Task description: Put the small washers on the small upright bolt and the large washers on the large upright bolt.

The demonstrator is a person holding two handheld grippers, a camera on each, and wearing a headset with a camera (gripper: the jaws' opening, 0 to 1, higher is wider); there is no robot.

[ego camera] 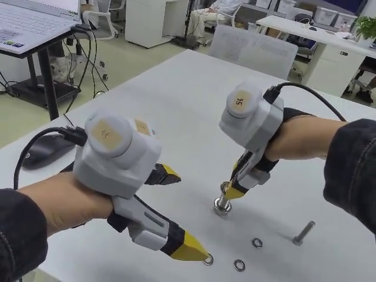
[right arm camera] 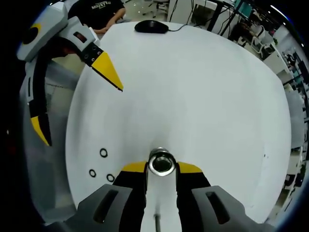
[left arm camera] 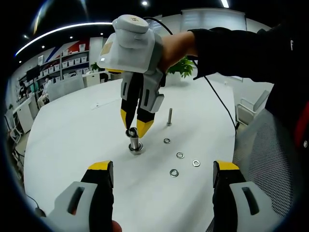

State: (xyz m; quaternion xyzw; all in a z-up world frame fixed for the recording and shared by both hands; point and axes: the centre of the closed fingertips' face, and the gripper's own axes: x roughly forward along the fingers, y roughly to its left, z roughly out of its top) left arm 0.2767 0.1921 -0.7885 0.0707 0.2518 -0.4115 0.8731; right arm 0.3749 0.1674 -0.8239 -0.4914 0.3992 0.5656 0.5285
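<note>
**Now: grey, yellow-tipped right gripper (ego camera: 230, 189) pinched at the big bolt's top, matching left gripper (ego camera: 179, 210) gaping**

Nearest the person, the left gripper hovers low over the white tabletop (ego camera: 176, 106). Its two fingers are spread wide apart and hold nothing. One yellow tip sits just beside a small flat silver washer (ego camera: 208, 259). Two more washers of the same kind lie loose near it. The left gripper view shows four of them in a scattered cluster, all flat on the table and on neither bolt.

Just beyond the washers stands the large silver threaded bolt (ego camera: 222, 201), upright on a wider base that rests on the table. The right gripper hangs over it from above, held by a hand in a dark sleeve. Its fingers are drawn close together. In the right gripper view they press from both sides on a silver metal ring (right arm camera: 151, 163) at the bolt's top end. Whether that ring is a large washer or the bolt's own end I cannot tell.

To the right of the large bolt, well apart from it, the small silver bolt (ego camera: 304, 232) stands on its head.

Farther back, a black computer mouse (ego camera: 44, 150) with its cable lies near the table's left edge. A pale mesh chair back (ego camera: 252, 50) stands past the far edge. An open laptop (ego camera: 29, 23) sits on a side desk at the far left.
</note>
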